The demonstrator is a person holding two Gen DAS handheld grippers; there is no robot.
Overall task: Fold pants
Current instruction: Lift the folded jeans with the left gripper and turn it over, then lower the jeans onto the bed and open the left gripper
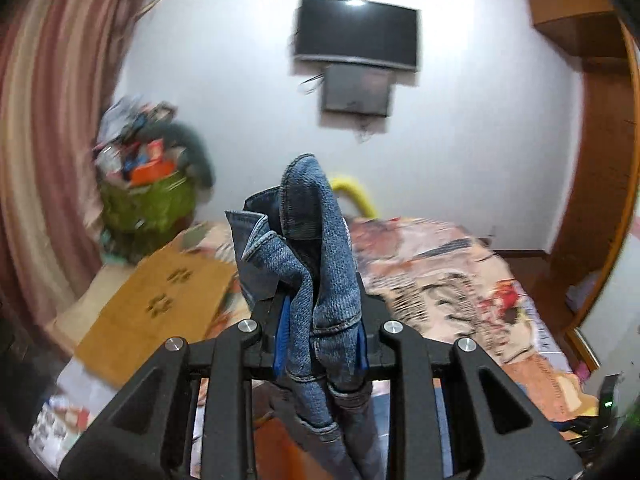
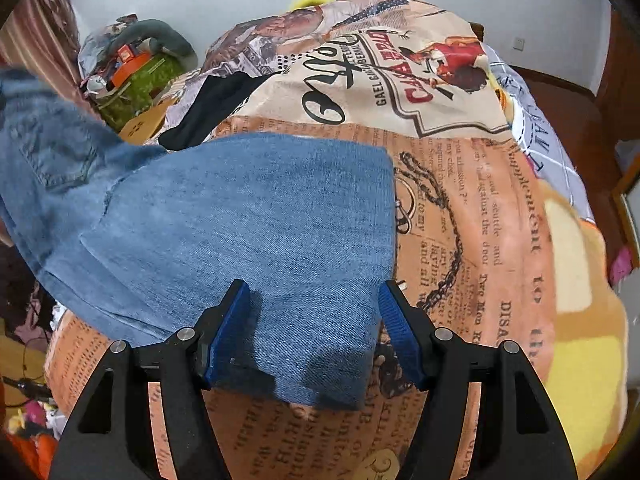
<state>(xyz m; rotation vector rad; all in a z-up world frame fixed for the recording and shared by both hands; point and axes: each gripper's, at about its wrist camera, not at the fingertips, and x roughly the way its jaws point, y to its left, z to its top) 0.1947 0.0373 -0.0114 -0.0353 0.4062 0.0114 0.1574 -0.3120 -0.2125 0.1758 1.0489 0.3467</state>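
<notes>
- Nearest in the left wrist view, the left gripper (image 1: pixel 320 336) is clenched on a bunched fold of the jeans (image 1: pixel 320 280): the denim fills the narrow gap between the blue pads, stands up in a crumpled peak above the fingertips and hangs down below them.
- Only this view shows that grasp; the right wrist view shows no left gripper, only denim rising out of frame at its upper left.
- Nearest in the right wrist view, the right gripper (image 2: pixel 314 316) stands released, its blue pads (image 2: pixel 230 332) wide apart, with a corner of the jeans (image 2: pixel 248 216) lying between them; the left pad sits at the cloth's edge, and whether it touches is unclear.
- Only this view shows most of the jeans spread flat on the printed bedspread (image 2: pixel 480 240), reaching forward from the fingertips, with a back pocket (image 2: pixel 60 160) left of the fingers where the cloth lifts.
- Beyond the left fingers lie the bedspread (image 1: pixel 460 280) to the right and a brown mat with paw prints (image 1: pixel 160 300) to the left.
- Farther off, a green heaped basket (image 1: pixel 148 200) stands beyond the mat on the left; the right view has the basket (image 2: pixel 136 76) at upper left.
- Farthest, straight ahead above the left fingertips, a dark screen (image 1: pixel 356 32) hangs on the white wall, seen in the left view alone.
</notes>
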